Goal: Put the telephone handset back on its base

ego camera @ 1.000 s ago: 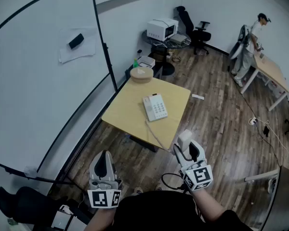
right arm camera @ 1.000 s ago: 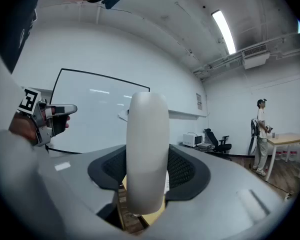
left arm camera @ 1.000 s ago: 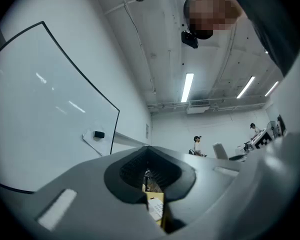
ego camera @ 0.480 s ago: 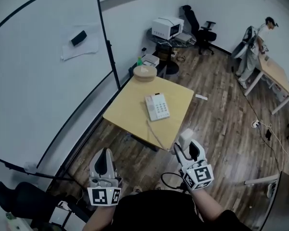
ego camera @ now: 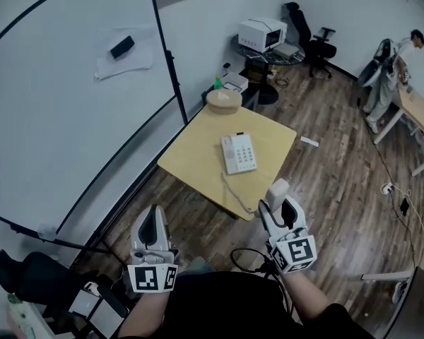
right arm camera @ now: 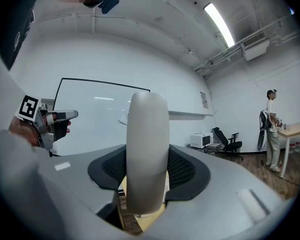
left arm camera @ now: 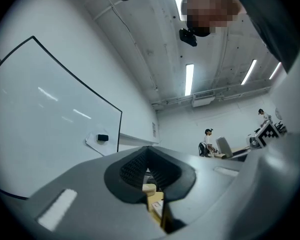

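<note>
Key markings on the telephone base too small

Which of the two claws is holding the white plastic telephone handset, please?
The right claw, shut on the white plastic telephone handset; the left claw is shut on nothing.

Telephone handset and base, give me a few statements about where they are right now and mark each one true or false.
1. The right gripper grips the handset. True.
2. The handset sits on the telephone base. False: it is held up in the right gripper, apart from the base.
3. The telephone base lies on the yellow table. True.
4. The left gripper holds something. False: its jaws are together on nothing.
</note>
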The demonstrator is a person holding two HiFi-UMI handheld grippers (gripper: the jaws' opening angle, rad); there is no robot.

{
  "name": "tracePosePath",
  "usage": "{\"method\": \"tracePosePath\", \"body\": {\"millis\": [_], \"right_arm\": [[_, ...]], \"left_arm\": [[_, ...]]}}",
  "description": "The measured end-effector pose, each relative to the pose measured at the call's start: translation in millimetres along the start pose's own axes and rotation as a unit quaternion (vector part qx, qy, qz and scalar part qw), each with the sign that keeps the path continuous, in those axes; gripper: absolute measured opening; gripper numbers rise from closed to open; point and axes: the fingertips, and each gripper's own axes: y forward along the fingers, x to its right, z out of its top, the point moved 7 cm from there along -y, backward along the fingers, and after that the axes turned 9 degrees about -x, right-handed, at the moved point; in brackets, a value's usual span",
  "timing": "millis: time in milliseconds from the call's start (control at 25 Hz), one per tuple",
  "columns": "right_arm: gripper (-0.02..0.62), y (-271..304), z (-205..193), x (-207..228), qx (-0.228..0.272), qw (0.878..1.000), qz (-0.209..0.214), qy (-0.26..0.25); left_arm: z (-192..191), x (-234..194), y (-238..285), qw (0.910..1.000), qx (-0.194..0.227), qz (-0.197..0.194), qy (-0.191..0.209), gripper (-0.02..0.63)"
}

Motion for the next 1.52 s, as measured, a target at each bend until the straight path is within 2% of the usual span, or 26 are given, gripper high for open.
{"method": "tracePosePath", "body": {"millis": [280, 520, 880, 1080, 1520], "right_arm": [[0.222, 38.6, 8.6, 12.6, -0.002, 1.000, 0.010, -0.001], [0.222, 85.7, 16.3, 16.3, -0.013, 1.000, 0.002, -0.010], [0.222, 172.6, 38.7, 22.2, -0.038, 0.999, -0.031, -0.022], [0.222, 216.4, 50.6, 28.8, -0.055, 0.996, -0.062, -0.009], [0.222, 310.8, 38.9, 34.6, -0.118, 0.988, -0.098, 0.005]], "left_arm": [[-4.6, -12.8, 35.2, 1.0000, -0.004, 0.006, 0.003, 0.000], [-17.8, -38.3, 89.4, 0.9999, -0.001, -0.009, -0.005, -0.001], [-30.0, -92.3, 197.9, 0.9981, 0.004, -0.056, -0.026, -0.002], [-39.1, -119.3, 251.5, 0.9951, 0.002, -0.087, -0.046, -0.002], [-77.7, -168.6, 334.3, 0.9875, -0.019, -0.137, -0.075, -0.001]]}}
